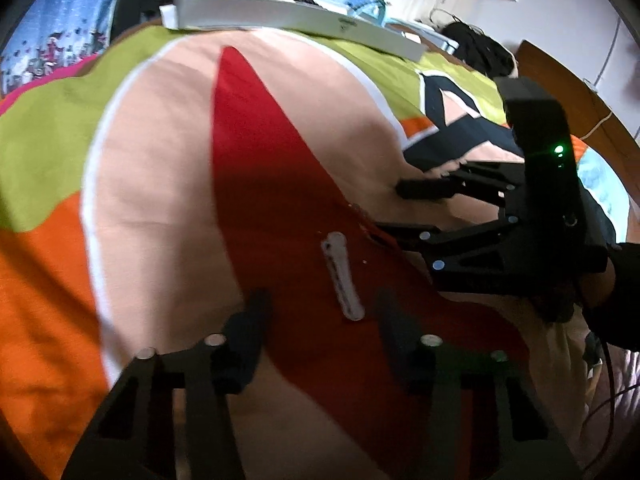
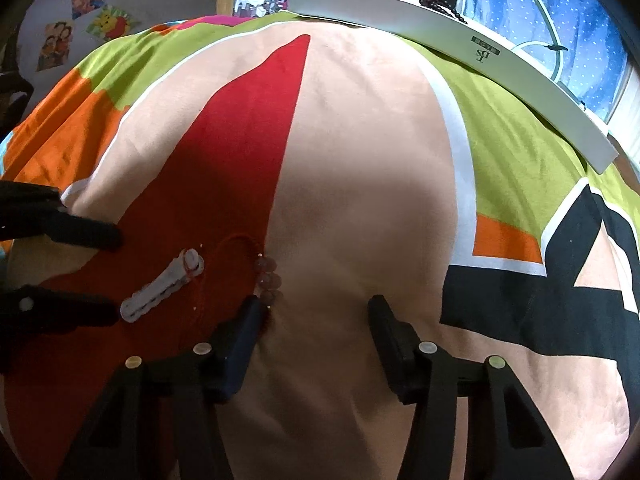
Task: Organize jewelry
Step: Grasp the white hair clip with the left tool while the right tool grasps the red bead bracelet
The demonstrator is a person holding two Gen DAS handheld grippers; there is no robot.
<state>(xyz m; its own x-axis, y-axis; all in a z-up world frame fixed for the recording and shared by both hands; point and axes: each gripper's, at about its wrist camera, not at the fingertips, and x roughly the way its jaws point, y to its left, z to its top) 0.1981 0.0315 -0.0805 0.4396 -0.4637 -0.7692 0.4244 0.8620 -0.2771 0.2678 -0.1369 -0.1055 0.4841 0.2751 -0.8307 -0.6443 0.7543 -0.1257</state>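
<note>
Both tongs gape wide, empty: left tongs (image 1: 320, 312) straddle a white elongated hair clip (image 1: 343, 276) on the multicoloured bedspread (image 1: 160, 140); right tongs (image 2: 316, 320) beside a pink bead bracelet (image 2: 267, 280). White flat box (image 2: 460, 52) lies beyond.

Soft matt cloth bedspread (image 2: 360, 160); glossy pink beads (image 2: 269, 280); matt white hair clip (image 2: 160, 292), likely plastic; smooth white box (image 2: 460, 48), perhaps card.
</note>
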